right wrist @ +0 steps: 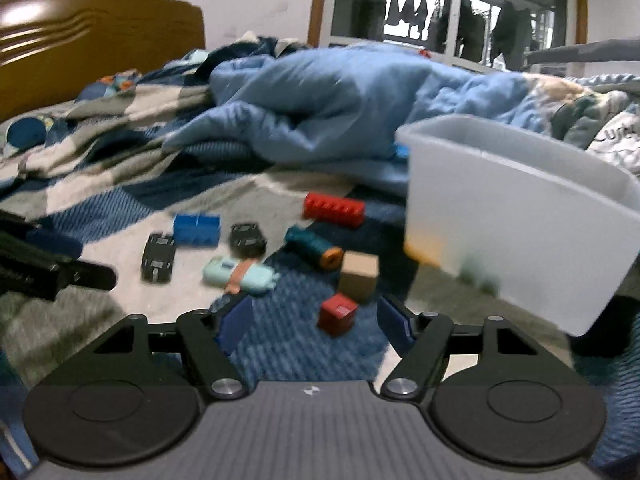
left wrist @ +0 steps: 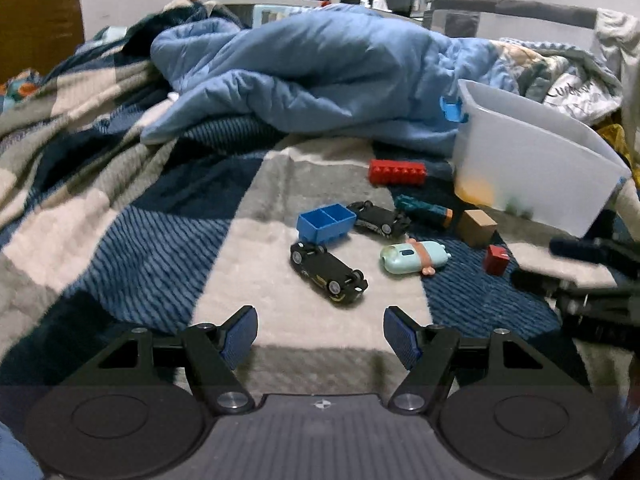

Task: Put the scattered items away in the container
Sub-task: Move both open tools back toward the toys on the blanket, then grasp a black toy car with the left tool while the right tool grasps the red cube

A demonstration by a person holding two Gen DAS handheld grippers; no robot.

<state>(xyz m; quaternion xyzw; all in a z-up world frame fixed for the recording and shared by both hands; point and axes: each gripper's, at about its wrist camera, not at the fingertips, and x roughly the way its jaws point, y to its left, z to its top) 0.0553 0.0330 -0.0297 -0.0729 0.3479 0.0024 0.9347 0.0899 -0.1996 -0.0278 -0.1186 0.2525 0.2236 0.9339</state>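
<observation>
Hovering over the bed, the left gripper (left wrist: 320, 330) and right gripper (right wrist: 314, 320) both hold their jaws wide apart, gripping nothing. Toys lie scattered beside the translucent container (left wrist: 532, 160), a small red block (right wrist: 337, 313) nearest the right jaws.

Bed cover (left wrist: 140, 216) is showing navy, grey and cream checks with ribbed stripes. Duvet (left wrist: 312, 76) is reading light blue. Tub (left wrist: 532, 168) is looking frosted white. Long brick (left wrist: 397, 172) is showing red, open box (left wrist: 326, 224) blue, toy car (left wrist: 328, 272) black, small cube (right wrist: 337, 313) red.
</observation>
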